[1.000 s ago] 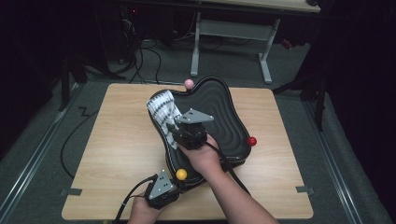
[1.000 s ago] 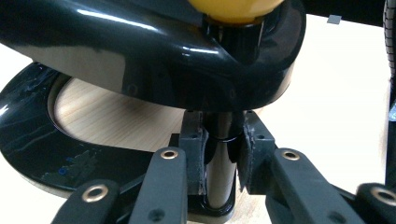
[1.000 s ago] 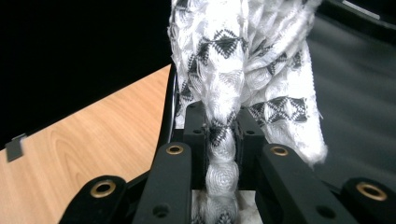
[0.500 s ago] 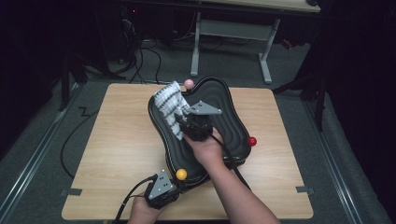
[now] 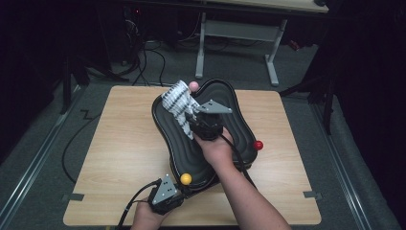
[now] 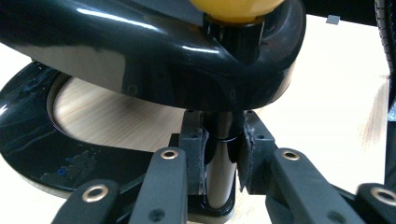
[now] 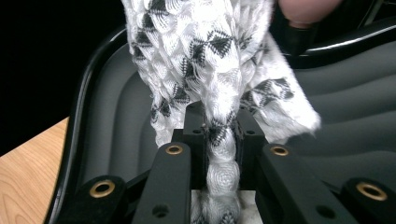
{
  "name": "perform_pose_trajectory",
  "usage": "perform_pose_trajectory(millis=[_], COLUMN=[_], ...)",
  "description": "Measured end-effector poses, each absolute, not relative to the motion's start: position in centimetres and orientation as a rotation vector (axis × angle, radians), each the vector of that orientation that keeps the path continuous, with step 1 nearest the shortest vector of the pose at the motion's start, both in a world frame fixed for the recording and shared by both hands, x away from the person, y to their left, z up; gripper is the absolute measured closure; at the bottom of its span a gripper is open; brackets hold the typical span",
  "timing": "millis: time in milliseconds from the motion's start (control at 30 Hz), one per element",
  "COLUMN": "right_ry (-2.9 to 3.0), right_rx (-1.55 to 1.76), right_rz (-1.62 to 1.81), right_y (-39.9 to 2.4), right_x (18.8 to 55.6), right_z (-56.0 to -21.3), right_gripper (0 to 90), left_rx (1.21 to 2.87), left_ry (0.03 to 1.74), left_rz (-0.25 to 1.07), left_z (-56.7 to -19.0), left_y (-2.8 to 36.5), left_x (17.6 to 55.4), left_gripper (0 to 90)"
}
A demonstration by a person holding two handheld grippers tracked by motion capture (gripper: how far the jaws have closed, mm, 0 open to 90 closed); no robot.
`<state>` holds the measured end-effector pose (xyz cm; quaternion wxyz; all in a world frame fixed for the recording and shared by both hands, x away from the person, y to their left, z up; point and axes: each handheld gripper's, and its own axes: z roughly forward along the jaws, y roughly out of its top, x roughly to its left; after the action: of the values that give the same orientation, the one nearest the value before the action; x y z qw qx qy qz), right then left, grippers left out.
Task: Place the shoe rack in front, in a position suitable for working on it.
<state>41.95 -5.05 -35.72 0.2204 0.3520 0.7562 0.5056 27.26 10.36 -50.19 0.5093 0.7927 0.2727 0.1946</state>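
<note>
The right gripper point(image 7: 219, 154) is clamped on a bunched white-and-black patterned cloth point(image 7: 210, 60); the jaws hide the pinched fold, and the cloth's upper end is cut off at the frame edge. The cloth rests on the ribbed surface of a black tray point(image 5: 239, 129) on a wooden table point(image 5: 115, 148). The left gripper point(image 6: 220, 154) is clamped on a slim post point(image 6: 220, 182) under the tray's rim, below a yellow knob point(image 5: 186, 179). A pink knob point(image 5: 194, 86) and a red knob point(image 5: 258, 144) stand at the rim; the right hand point(image 5: 218, 148) covers part of the tray.

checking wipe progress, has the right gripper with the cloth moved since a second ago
Yes. The right gripper with the cloth moved up the black tray, away from the yellow knob, toward the pink knob.
</note>
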Motion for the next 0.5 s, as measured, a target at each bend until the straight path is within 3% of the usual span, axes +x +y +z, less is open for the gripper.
perform_pose_trajectory(millis=[233,500], right_ry=[2.202,2.123], right_rx=[0.842,0.958], right_rz=[1.417,1.4], right_y=[-1.7,-3.3], right_x=[39.9,41.8], right_z=[-35.9,-35.2], right_gripper=[79.7,79.9], left_rx=[1.911,1.911], left_ry=[0.658,0.654], left_rz=[0.469,0.467], left_z=[-50.2,-50.2], left_y=[10.4,10.4], left_x=[27.2,27.3], left_gripper=[74.4,74.4])
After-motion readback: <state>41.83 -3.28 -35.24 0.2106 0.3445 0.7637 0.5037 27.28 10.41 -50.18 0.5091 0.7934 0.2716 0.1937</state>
